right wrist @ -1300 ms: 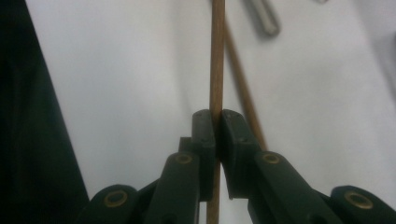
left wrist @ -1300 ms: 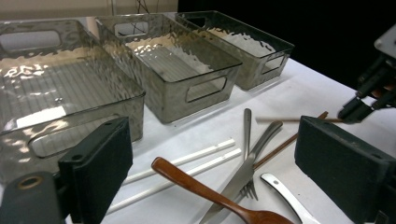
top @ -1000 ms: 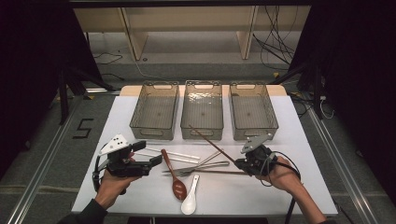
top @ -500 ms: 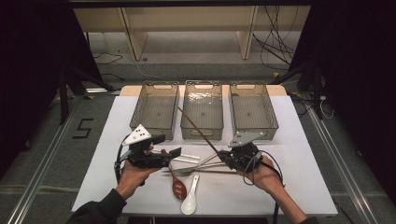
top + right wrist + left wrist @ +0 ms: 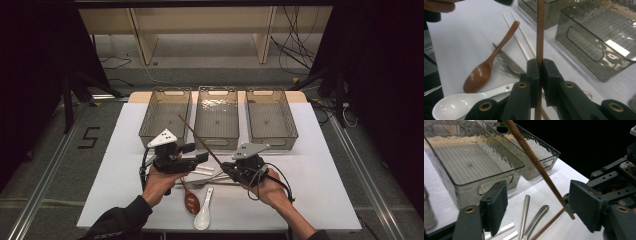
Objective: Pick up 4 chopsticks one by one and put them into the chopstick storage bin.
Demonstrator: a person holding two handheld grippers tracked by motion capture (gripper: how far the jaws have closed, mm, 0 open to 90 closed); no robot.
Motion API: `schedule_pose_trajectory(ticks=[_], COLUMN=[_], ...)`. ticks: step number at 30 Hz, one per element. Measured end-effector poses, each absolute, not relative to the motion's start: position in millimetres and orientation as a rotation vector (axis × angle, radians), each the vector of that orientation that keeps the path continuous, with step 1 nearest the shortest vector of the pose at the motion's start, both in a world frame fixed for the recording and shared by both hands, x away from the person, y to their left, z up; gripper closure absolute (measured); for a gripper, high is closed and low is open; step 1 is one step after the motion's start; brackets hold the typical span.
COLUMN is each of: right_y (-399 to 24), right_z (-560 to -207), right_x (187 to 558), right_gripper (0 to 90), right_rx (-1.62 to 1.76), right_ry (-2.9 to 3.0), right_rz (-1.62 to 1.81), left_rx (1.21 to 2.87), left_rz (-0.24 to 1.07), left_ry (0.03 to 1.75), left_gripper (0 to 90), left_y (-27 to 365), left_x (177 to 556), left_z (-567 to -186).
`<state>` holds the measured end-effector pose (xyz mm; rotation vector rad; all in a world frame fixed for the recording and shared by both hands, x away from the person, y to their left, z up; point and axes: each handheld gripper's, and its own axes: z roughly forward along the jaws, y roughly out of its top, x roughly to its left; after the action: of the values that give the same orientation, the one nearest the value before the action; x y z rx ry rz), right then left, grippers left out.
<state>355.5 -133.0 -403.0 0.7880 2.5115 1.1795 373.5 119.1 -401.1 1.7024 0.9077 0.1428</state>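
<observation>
At frame centre, the right gripper [image 5: 539, 72] clamps a brown chopstick [image 5: 540, 30]; the left gripper [image 5: 539, 205], jaws just narrowing yet apart, brackets its shaft untouched.

White table [image 5: 325, 190], three clear bins [image 5: 216, 120] in a row, wooden spoon [image 5: 190, 199], white spoon [image 5: 203, 218], cutlery [image 5: 210, 181]

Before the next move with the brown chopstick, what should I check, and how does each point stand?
1. Right tongs shut on brown chopstick: ok.
2. Left tongs around the stick, jaws just been closing, pads not yet touching: not ok.
3. Second brown chopstick on the table: ok.
4. Middle bin free to receive: ok.
5. Wooden spoon and white spoon apart from the tongs: ok.
</observation>
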Motion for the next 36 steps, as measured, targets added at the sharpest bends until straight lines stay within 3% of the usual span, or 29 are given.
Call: schedule_pose_trajectory(ticks=[22, 31, 33, 36], right_y=[-117, -117, -117, -123], right_z=[-408, -410, -410, -408], right_x=[346, 346, 345, 348], right_gripper=[84.8, 84.4, 83.3, 68.9], right_rx=[0.725, 0.723, 0.721, 0.708], right_ry=[2.526, 2.52, 2.517, 2.517], right_rz=[1.246, 1.269, 1.278, 1.281], left_rx=[1.652, 1.619, 1.63, 1.636], left_rz=[-0.008, -0.106, -0.102, -0.072], left_ry=[0.882, 0.88, 0.865, 0.855], left_gripper=[75.3, 83.1, 83.4, 83.8], left_y=[121, 122, 122, 131], left_x=[373, 374, 374, 378], left_z=[-407, -405, -403, -392])
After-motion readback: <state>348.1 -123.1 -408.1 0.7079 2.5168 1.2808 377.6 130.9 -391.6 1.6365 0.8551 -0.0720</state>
